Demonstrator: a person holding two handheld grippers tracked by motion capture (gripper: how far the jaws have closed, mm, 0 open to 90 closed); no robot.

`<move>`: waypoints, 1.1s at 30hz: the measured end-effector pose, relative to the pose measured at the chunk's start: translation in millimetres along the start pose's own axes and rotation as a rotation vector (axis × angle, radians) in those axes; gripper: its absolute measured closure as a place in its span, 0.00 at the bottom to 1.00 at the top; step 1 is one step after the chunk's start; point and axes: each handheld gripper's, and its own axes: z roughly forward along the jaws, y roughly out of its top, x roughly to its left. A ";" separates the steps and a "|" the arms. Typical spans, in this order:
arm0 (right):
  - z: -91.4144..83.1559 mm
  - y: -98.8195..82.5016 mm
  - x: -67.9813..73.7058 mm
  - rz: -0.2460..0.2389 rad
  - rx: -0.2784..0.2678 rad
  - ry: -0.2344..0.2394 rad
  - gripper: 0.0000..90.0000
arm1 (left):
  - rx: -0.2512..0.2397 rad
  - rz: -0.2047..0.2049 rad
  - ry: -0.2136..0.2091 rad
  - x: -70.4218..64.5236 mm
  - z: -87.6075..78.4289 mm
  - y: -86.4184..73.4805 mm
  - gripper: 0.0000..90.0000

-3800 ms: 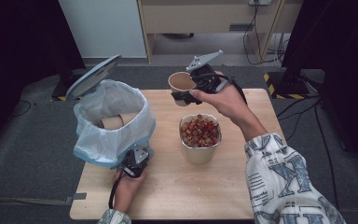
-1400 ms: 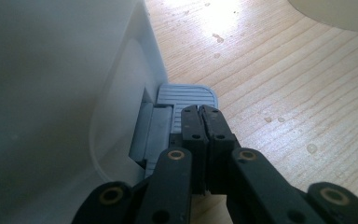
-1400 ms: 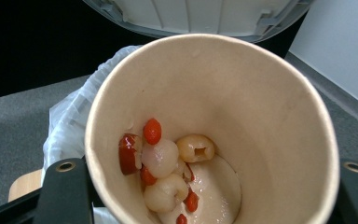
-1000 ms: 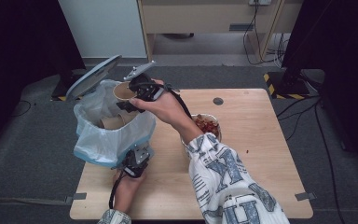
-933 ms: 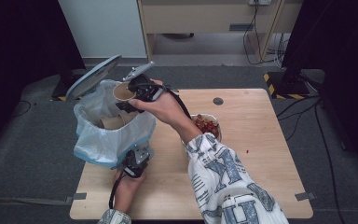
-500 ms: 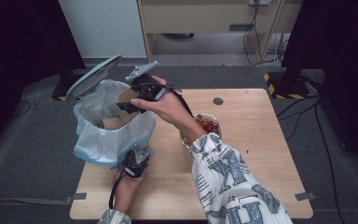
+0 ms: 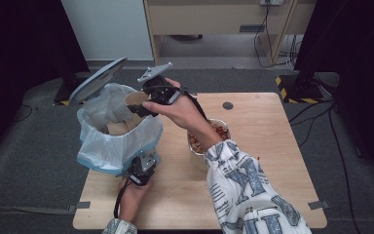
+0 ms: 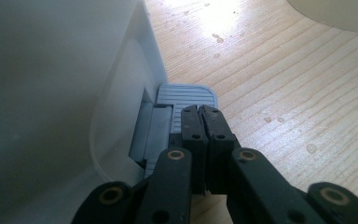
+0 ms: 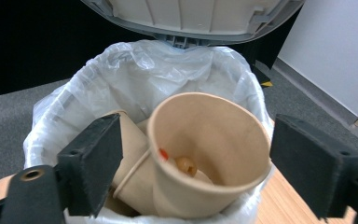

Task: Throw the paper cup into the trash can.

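Note:
A white pedal bin (image 7: 112, 141) lined with a clear bag stands on the table's left, its lid (image 7: 97, 80) raised. My right gripper (image 7: 139, 107) hangs over its mouth. A brown paper cup (image 9: 209, 154) with food scraps in it leans on other cups in the bag. It sits between my right gripper's (image 9: 203, 161) pads, which stand clear of it, open; the jaws have just been closing a little. My left gripper (image 8: 204, 116) is shut, its tips pressing on the bin's grey pedal (image 8: 186, 95) at the base, where the left gripper (image 7: 143, 163) meets the bin.
A metal bowl (image 7: 220, 130) of reddish food pieces stands mid-table, partly hidden under the right forearm. The wooden table (image 7: 272, 146) has a small round hole (image 7: 228, 105) at the back. Cables and dark stands surround the table on the floor.
The right gripper carried the cup from beside the bowl over to the bin. Since a second ago its jaws have parted from the cup, which now rests in the bag. The left hand kept still.

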 end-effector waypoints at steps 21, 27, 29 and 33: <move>-31.7 -29.8 -22.3 0.004 0.014 -0.052 0.38 | 0.000 0.000 0.000 0.1 0.0 0.0 0.98; -43.0 -39.9 -31.6 0.029 0.012 -0.073 0.37 | 0.000 0.000 0.000 0.1 0.0 -0.1 0.98; -48.4 -45.3 -36.3 0.041 0.012 -0.083 0.36 | -0.001 -0.001 -0.001 0.2 0.0 -0.1 0.98; -57.6 -55.1 -44.7 0.064 0.006 -0.097 0.35 | -0.001 -0.005 -0.004 0.1 0.2 -0.2 0.98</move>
